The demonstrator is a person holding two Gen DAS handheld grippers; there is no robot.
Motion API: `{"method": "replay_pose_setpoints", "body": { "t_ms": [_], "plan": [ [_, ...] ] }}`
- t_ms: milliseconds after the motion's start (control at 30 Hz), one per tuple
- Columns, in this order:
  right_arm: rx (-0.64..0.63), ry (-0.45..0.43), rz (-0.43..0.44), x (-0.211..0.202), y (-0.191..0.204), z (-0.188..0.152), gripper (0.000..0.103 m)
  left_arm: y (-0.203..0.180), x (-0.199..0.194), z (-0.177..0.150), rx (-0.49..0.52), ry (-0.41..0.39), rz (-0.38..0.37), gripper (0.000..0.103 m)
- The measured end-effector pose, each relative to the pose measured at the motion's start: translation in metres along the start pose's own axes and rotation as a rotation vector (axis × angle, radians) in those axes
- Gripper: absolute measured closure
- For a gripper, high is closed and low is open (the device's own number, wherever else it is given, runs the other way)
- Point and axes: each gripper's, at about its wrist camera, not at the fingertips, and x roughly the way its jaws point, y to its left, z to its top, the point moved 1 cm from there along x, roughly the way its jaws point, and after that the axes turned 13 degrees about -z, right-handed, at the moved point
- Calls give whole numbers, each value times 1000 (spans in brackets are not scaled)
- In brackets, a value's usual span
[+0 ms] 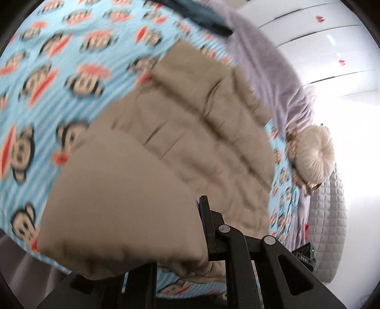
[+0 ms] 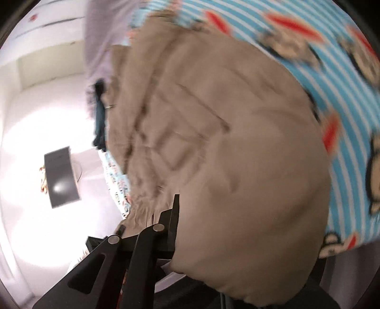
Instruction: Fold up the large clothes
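A tan quilted puffer jacket point(image 1: 194, 123) lies on a bed with a blue striped monkey-print sheet point(image 1: 47, 78). My left gripper point(image 1: 197, 228) is shut on a puffy edge of the jacket, which bulges over the left finger and hides it; only the right finger point(image 1: 206, 221) shows. In the right wrist view the same jacket point(image 2: 213, 133) fills the middle. My right gripper point(image 2: 180, 225) is shut on another puffy edge, which covers the right finger; the left finger point(image 2: 174, 218) shows. Both views are blurred.
A lilac blanket point(image 1: 261, 59) and a dark teal garment point(image 1: 204, 16) lie at the bed's far side. A cream round cushion point(image 1: 315, 156) sits near the bed edge. White wardrobe doors point(image 1: 332, 47) stand behind. A dark screen point(image 2: 61, 176) stands on the pale floor.
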Motion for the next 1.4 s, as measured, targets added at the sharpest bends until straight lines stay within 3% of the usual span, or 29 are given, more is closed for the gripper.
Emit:
{"method": "replay_pose_setpoints", "body": {
  "t_ms": [100,300,533,600,767,967,1067,1100,1133,1167,1200,1267,1400],
  "plan": [
    [-68,-54,7,-16,31,22,94,-26,-3,32,29,-52,0,88],
    [-199,-123,14,-44,99,79,94,-69,12,108,69,-73,10,88],
    [-259,-156,-57,-43,178,158,94,-95,74,212,140,52,137,87],
    [-237,-144,-87,-31,182,180,94,-90,104,237,172,95,189,87],
    [-150,-125,-167,25,175,233,94,-55,170,262,196,143,281,87],
    [-109,-131,-193,78,162,266,93,-34,201,266,218,125,289,87],
    [-102,-137,-185,81,160,266,91,-40,189,259,255,97,260,76],
    [-108,-138,-186,78,161,264,87,-42,184,257,267,85,251,64],
    [-118,-137,-186,75,162,262,82,-45,178,254,283,75,246,50],
    [-133,-136,-186,72,165,261,68,-49,170,250,307,59,264,14],
    [-157,-145,-194,67,169,258,48,-54,163,248,335,36,296,1],
    [-210,-185,-213,51,179,251,32,-65,152,241,410,23,324,1],
    [-336,-243,-241,28,197,226,36,-80,135,231,492,-30,347,2]
  ]
}}
